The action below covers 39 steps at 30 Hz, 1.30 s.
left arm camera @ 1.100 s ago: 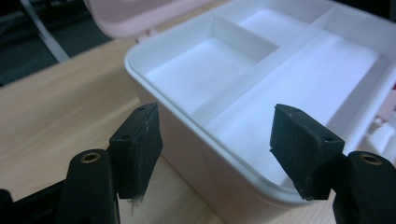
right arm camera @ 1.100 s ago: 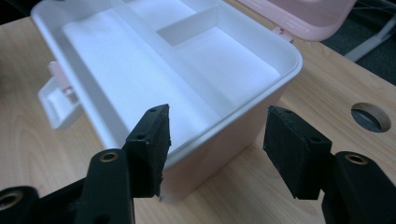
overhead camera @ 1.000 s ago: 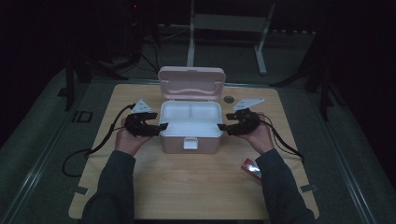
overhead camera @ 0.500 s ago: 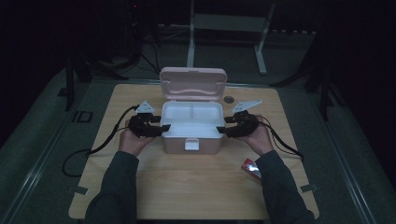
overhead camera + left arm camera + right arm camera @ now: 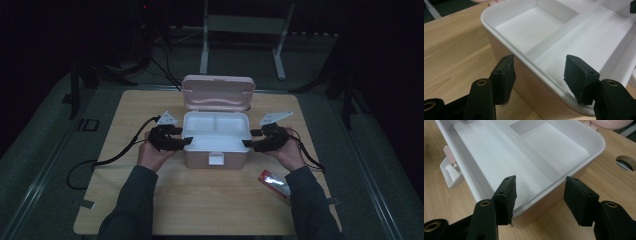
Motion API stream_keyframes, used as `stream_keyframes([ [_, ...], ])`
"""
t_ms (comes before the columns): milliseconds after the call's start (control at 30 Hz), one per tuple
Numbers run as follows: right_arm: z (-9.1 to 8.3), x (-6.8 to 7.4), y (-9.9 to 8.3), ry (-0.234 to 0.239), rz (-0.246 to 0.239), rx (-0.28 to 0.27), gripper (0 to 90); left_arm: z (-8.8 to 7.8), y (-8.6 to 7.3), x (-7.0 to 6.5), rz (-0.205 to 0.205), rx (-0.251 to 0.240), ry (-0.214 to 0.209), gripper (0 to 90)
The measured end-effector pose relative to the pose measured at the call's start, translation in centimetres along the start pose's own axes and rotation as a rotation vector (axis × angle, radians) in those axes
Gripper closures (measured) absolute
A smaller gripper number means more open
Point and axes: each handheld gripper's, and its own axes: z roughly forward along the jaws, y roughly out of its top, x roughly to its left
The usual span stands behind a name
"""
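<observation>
Both handheld black two-jaw grippers are sitting at the short ends of the pink plastic lunch box with a white inner tray (image 5: pixel 216 142), which is resting near the middle of the pale wooden table (image 5: pixel 125 200) with its hinged lid (image 5: pixel 218 92) standing open behind it. Compared with a second ago, the left gripper (image 5: pixel 539 75) has been closing its jaws: one pad is now sitting outside the box wall and the other inside the tray, straddling the rim, though a slim gap is showing and I cannot say they are pinching yet. The right gripper (image 5: pixel 539 197) is straddling its end's rim likewise, jaws spread wide, pads clear of the wall. Both hands are now sitting slightly nearer the box than before. This is looking like preparation for gripping the box at both ends, perhaps to lift or shift it. Inside, the tray's two compartments are lying empty. A small red packet (image 5: pixel 274 182) is lying apart, near the person's right sleeve (image 5: pixel 312 210).
</observation>
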Motion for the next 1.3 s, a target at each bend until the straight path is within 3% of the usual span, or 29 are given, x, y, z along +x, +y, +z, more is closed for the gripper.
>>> stream_keyframes([
  [233, -0.5, 0.2, -0.5, 0.000, 0.002, 0.000, 43.7, -0.2, -0.2, -0.7, -0.001, 0.001, 0.003, 41.9],
  [800, -0.5, 1.0, -0.4, 0.001, -0.003, 0.007, 43.4, -0.8, -0.8, -0.9, -0.007, -0.003, 0.004, 41.8],
  [933, -0.7, 0.8, -0.3, -0.016, 0.019, -0.004, 40.8, -1.3, -0.9, -0.6, -0.015, -0.038, 0.032, 31.2],
  [1033, -1.2, 0.6, 0.0, -0.025, 0.028, -0.033, 40.8, -2.3, -1.1, -0.2, -0.034, -0.077, 0.018, 30.6],
  [1100, -1.6, 0.7, 0.4, -0.025, 0.010, -0.048, 42.1, -3.0, -1.1, -0.2, -0.026, -0.087, 0.028, 30.7],
  [1200, -2.0, 1.1, 1.4, -0.020, -0.035, -0.044, 54.3, -4.3, -1.4, -0.3, -0.024, -0.102, 0.045, 30.7],
  [1300, -1.7, 1.5, 2.3, -0.009, -0.088, -0.030, 59.9, -5.3, -1.9, -0.5, -0.014, -0.093, 0.078, 30.7],
])
